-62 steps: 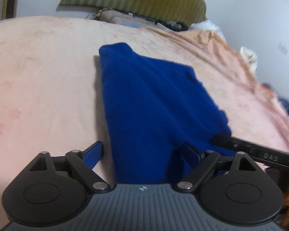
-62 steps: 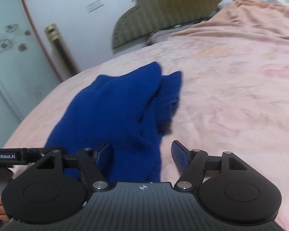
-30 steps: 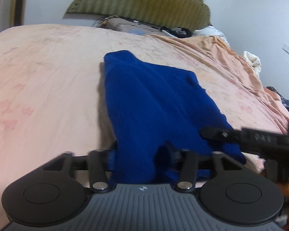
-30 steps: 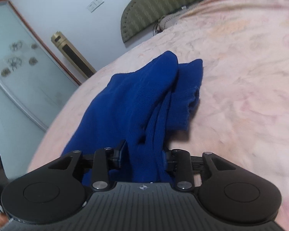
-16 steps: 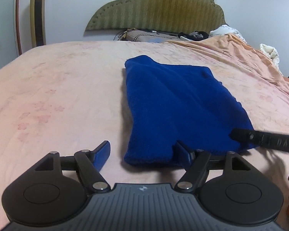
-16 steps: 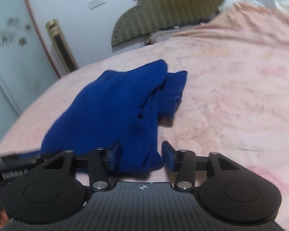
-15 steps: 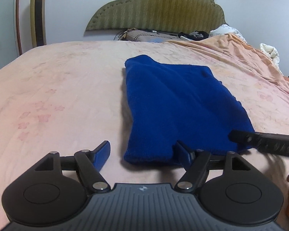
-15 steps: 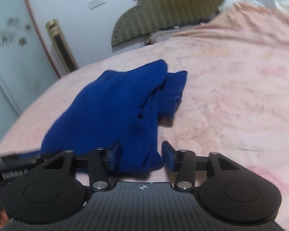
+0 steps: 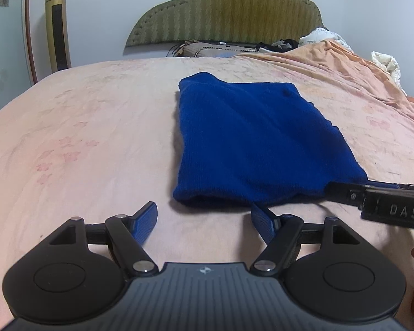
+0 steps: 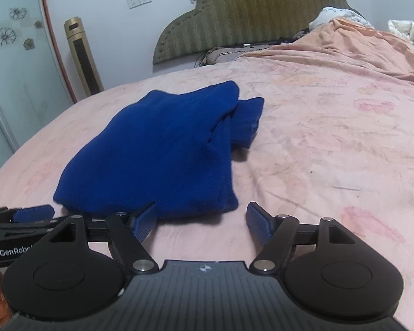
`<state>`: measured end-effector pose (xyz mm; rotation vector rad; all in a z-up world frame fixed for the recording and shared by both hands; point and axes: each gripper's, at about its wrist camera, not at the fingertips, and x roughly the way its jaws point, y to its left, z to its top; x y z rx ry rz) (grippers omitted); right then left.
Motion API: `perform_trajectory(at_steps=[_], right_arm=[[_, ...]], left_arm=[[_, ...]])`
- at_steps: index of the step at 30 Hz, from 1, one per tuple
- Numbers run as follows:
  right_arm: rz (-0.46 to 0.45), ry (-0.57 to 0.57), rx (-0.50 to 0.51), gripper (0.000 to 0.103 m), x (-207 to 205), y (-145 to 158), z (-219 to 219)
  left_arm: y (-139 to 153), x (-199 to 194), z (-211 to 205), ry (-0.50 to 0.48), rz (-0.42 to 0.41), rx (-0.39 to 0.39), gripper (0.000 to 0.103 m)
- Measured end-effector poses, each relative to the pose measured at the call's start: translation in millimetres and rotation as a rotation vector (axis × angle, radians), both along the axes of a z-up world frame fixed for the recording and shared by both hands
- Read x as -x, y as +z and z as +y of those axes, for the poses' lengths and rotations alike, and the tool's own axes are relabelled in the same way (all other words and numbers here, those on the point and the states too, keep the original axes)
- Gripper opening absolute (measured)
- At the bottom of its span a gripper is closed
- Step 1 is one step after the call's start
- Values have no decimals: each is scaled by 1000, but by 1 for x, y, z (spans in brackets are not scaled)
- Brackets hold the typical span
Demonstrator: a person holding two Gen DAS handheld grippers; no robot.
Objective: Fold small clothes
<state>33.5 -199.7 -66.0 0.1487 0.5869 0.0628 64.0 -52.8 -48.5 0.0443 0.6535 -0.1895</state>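
both jaws wide, holding nothing: left gripper [image 9: 204, 218], right gripper [image 10: 201, 218] still opening, blue knit [image 9: 251, 140] at 12 o'clock

Wide bed covered by a pale pink sheet with faded floral prints [image 9: 82, 138]. Behind it, a scalloped olive-green upholstered headboard [image 9: 226, 11] against a white wall. Left of that, a tall gold-and-black tower fan [image 9: 58, 27] beside frosted glass with flower decals [image 10: 8, 33]. White twin wall sockets [image 10: 138, 0] above. Crumpled white bedding [image 9: 386, 63] at far right, dark clutter near the headboard.
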Motion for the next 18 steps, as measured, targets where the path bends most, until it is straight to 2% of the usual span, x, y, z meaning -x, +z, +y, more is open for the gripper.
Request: perform_trajectory(at_steps=[3, 6, 13, 16, 18], right_arm=[[-1, 9, 20, 81, 4, 0, 6], [-2, 19, 39, 87, 8, 0, 11], [3, 44, 116, 100, 13, -3, 29], [10, 41, 144, 103, 14, -5, 33], [13, 34, 158, 103, 14, -6, 35]], left_arm=[[-2, 4, 2, 17, -3, 3, 75], [-5, 8, 7, 45, -11, 4, 84], [-8, 14, 15, 81, -18, -3, 86], [-10, 16, 15, 86, -15, -14, 94], [-10, 17, 16, 90, -13, -17, 96]])
